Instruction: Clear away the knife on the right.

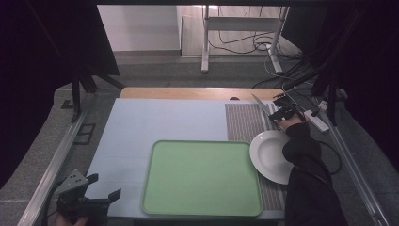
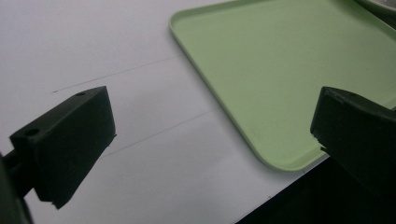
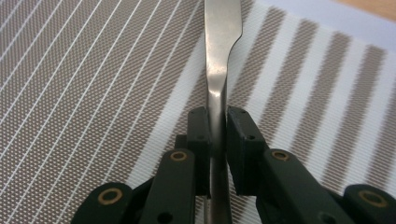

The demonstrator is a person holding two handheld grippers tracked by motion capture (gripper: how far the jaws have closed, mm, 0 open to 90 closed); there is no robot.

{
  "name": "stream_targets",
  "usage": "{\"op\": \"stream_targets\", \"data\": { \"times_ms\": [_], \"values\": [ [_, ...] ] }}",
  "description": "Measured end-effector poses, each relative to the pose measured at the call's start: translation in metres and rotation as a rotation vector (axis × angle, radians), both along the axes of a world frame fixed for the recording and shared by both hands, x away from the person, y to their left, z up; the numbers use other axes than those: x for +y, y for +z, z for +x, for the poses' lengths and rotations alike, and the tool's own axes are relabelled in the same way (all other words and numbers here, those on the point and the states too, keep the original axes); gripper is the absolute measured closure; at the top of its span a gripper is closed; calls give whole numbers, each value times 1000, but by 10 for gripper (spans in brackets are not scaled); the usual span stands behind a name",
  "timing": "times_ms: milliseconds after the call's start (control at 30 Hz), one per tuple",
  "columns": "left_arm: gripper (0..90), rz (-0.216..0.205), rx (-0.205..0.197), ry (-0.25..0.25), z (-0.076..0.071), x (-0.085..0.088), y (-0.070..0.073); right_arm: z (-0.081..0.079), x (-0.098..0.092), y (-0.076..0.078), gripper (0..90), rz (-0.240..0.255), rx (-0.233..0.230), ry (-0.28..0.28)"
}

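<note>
Steel is pinched between the black fingers (image 3: 201, 140) of the right gripper (image 3: 218, 128): its jaws are closing flat against both sides of a table knife (image 3: 219, 56), gripping it at the narrow neck where handle meets blade. In the high view the right gripper (image 1: 281, 112) is working at the far right of the table, and the knife (image 1: 260, 103) is slanting up and away from it over a brown-and-white striped placemat (image 1: 242, 121). Whether the knife is lifting clear of the mat or resting on it cannot be told. Just nearer the person, a white plate (image 1: 268, 153) is sitting on the same mat, touching the right edge of a pale green tray (image 1: 200, 178). A dark sleeve (image 1: 303, 155) is reaching across the plate's right side. The left gripper (image 1: 104, 187) is waiting at the near left corner of the light blue table top (image 1: 141, 122), its jaws standing wide apart with nothing between them. This looks like the pick-up step of laying out the cutlery. The next move probably calls for a steady lift, keeping the thin blade from twisting in the grip, before carrying it toward the plate or tray.
</note>
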State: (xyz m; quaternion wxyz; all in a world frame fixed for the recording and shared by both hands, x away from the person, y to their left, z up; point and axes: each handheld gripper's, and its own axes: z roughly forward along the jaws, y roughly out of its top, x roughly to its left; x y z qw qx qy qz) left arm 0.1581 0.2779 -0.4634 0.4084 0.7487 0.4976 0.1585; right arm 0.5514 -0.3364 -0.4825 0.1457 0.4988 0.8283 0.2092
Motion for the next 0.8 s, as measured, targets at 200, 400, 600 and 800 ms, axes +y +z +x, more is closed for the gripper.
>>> {"op": "stream_targets", "data": {
  "times_ms": [200,400,600,800],
  "values": [
    [0,2,0,0,0,0,0,-3,-16,13,807,33,-25,-34],
    [0,3,0,0,0,0,0,-7,-22,21,810,60,-38,-47],
    [0,3,0,0,0,0,0,-12,-26,32,812,75,-63,-49],
    [0,4,1,1,0,-1,0,-19,-34,45,812,101,-75,-64]
  ]
}}
